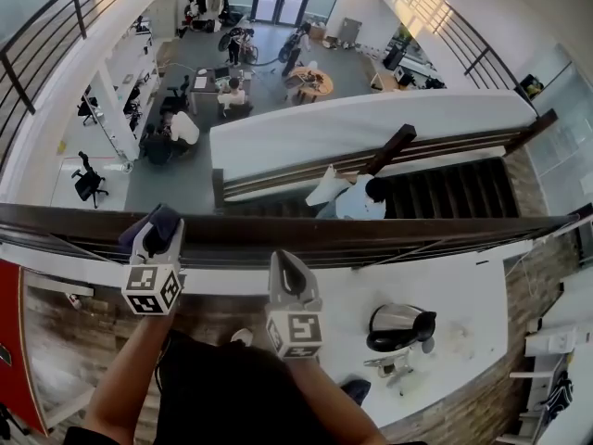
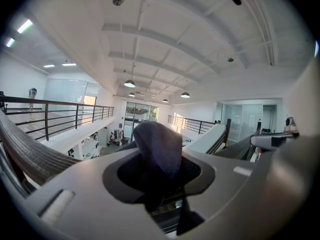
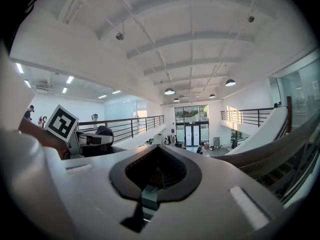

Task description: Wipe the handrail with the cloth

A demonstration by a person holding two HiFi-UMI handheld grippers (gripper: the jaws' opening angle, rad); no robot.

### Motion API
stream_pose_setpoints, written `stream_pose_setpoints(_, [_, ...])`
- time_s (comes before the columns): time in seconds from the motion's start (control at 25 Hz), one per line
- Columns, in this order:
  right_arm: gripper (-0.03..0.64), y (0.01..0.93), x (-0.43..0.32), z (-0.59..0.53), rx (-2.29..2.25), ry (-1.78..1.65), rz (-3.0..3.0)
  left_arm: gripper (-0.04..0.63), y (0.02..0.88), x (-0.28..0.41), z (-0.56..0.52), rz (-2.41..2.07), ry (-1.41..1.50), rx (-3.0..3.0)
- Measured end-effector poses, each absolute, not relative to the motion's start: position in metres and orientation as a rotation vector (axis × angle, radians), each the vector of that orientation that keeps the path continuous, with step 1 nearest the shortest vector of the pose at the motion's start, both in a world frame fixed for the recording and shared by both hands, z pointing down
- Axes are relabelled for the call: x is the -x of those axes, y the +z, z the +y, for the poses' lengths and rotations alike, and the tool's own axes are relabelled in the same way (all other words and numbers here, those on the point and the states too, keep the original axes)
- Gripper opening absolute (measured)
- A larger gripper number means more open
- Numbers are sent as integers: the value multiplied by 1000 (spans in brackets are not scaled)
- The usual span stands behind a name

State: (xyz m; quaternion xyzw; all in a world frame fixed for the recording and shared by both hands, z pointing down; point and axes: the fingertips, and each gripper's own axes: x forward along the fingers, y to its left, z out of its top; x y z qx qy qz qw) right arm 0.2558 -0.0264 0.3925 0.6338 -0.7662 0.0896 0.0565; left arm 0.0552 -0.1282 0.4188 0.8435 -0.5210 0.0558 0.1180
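1. Left gripper (image 1: 157,235): my jaws are clamped on the cloth (image 1: 163,219). In the left gripper view the dark cloth (image 2: 157,144) fills the space between the jaws and bulges out past the tips.
2. Cloth position: in the head view it lies against the top of the handrail (image 1: 371,228), towards the rail's left end, with the left gripper directly behind it.
3. Right gripper (image 1: 287,265): my jaws are pressed together with nothing between them, as the right gripper view (image 3: 156,164) confirms. Its tip points at the handrail, to the right of the left gripper and apart from it. Contact with the rail cannot be determined.
4. Handrail: a dark wooden bar running across the head view from edge to edge, with a lower floor visible far beneath it.
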Motion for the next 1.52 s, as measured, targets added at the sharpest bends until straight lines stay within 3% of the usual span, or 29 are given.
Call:
stream_pose_setpoints(1.32, [2, 395, -250, -4, -1908, 282, -2302, 137, 418, -127, -110, -1303, 161, -2609])
stream_pose_setpoints(1.52, [2, 388, -247, -3, -1911, 251, -2311, 133, 409, -127, -106, -1255, 45, -2622])
